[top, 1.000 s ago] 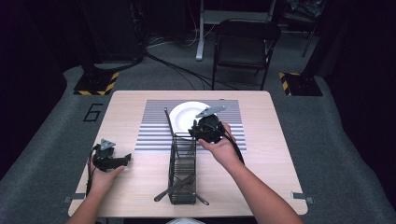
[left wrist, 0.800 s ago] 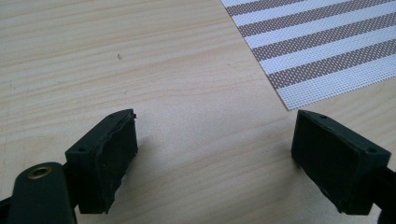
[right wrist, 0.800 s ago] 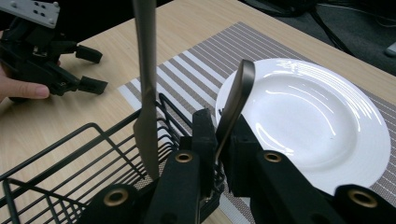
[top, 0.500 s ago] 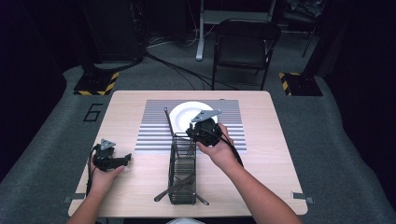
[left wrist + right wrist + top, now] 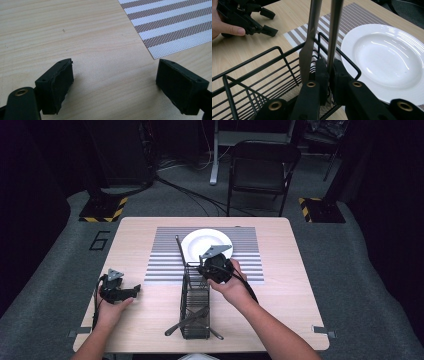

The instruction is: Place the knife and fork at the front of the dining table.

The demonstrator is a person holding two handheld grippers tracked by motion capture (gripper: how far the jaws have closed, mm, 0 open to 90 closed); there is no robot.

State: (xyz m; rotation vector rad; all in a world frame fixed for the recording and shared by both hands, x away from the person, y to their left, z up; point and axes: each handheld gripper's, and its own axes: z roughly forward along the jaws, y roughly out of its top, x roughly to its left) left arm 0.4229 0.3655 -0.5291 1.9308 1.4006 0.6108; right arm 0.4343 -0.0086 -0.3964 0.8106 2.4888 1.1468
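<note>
The right claw (image 5: 329,75) is clenching on the lower shaft of a slim metal utensil (image 5: 334,32), its two black pads pressing the stem from either side at the far end of a black wire basket (image 5: 262,67). Its jaws have just been closing on that stem. The utensil is rising out of the top of the right gripper view, so its upper end is cut off and its kind is hard to tell. A second, flatter metal utensil (image 5: 310,37) is standing just beside it, its top cropped as well and its foot hidden behind the claw.

In the high view, the right claw (image 5: 210,267) is sitting at the basket's far end (image 5: 195,270), with the hand covering much of the contact; more cutlery (image 5: 187,320) is lying at the basket's near end, dark and hard to make out. A white plate (image 5: 200,242) is resting just beyond on a striped mat (image 5: 165,255).

Well apart, at the bench's left (image 5: 135,305), the left claw (image 5: 113,82) is lying released, jaws standing wide over bare wood, a corner of the mat (image 5: 175,27) ahead of it.
</note>
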